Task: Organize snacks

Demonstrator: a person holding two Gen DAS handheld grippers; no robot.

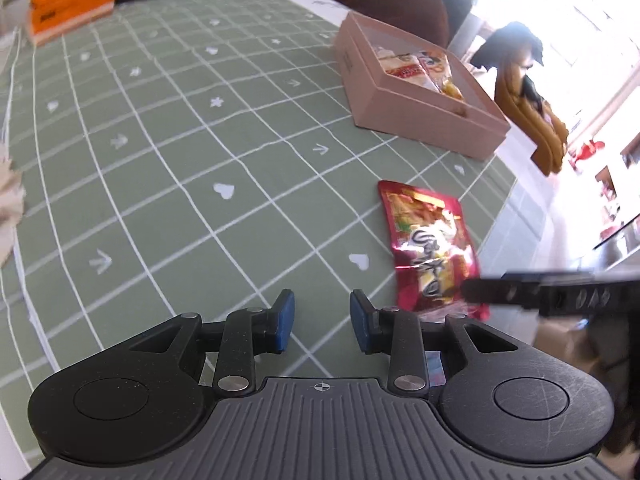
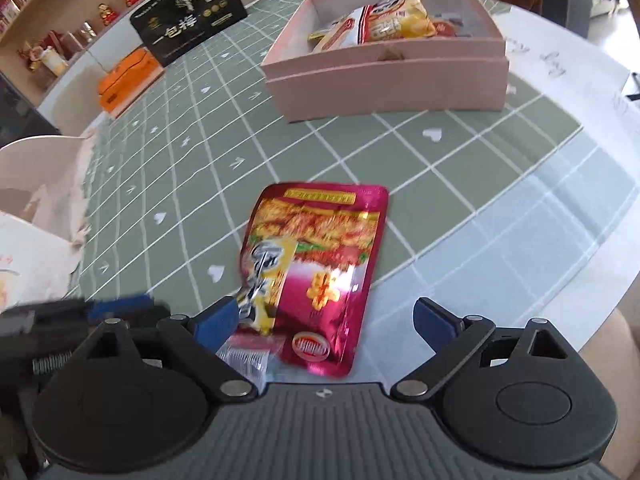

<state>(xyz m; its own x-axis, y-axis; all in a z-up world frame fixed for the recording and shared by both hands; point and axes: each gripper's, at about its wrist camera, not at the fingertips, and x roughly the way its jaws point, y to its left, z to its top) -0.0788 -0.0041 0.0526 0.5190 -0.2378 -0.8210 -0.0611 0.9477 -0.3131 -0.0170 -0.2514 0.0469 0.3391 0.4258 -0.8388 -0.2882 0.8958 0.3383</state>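
A red foil snack packet (image 2: pixel 316 268) lies flat on the green checked tablecloth; it also shows in the left wrist view (image 1: pixel 434 244). My right gripper (image 2: pixel 326 320) is open, its blue pads either side of the packet's near end, and reaches in at the right of the left wrist view (image 1: pixel 532 292). A pink open box (image 2: pixel 384 76) holds several snack bags (image 2: pixel 396 16) behind it; the box also shows in the left wrist view (image 1: pixel 424 116). My left gripper (image 1: pixel 322 322) is open and empty over the cloth, left of the packet.
A black gift box (image 2: pixel 188 28) and an orange box (image 2: pixel 128 80) stand at the table's far side. A white chair back (image 2: pixel 44 172) is at the left edge. The round table's rim (image 2: pixel 592 280) curves close on the right.
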